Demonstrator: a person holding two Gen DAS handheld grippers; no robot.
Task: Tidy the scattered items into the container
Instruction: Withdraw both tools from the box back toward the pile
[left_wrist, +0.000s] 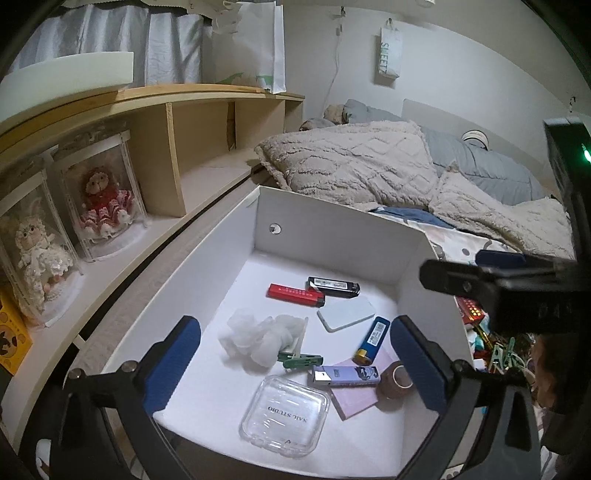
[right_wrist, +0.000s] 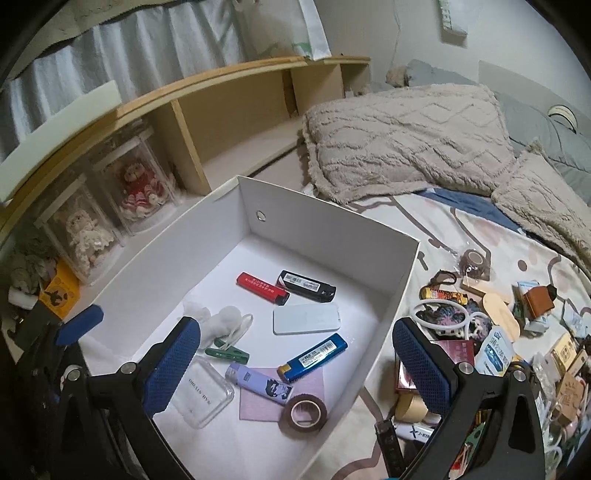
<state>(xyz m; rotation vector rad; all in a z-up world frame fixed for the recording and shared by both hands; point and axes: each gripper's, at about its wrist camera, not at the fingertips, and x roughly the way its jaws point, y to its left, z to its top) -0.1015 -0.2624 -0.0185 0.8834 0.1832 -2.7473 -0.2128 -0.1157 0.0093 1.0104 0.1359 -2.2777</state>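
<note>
A white cardboard box (left_wrist: 332, 218) lies open on the bed. Inside it are a red lighter (left_wrist: 295, 294), a black lighter (left_wrist: 332, 287), a blue lighter (left_wrist: 373, 341), a purple lighter (left_wrist: 345, 374), a flat white case (left_wrist: 345, 313), a clear plastic case (left_wrist: 284, 415), a brown tape roll (left_wrist: 397, 380), a green peg (left_wrist: 301, 359) and a pink pad (left_wrist: 354, 400). My left gripper (left_wrist: 295, 365) hangs open above the box's near end, holding nothing. My right gripper (right_wrist: 295, 365) is open and empty over the box's right wall (right_wrist: 391, 306). Scattered items (right_wrist: 480, 332) lie right of the box.
The pile on the bedsheet includes a brown bandage roll (right_wrist: 474, 258), a yellow tube (right_wrist: 443, 294), a wooden oval (right_wrist: 498, 314) and a beige tape roll (right_wrist: 410, 406). A wooden shelf (left_wrist: 173, 155) with boxed dolls (left_wrist: 103, 199) runs along the left. Fluffy blankets (right_wrist: 406, 140) lie behind the box.
</note>
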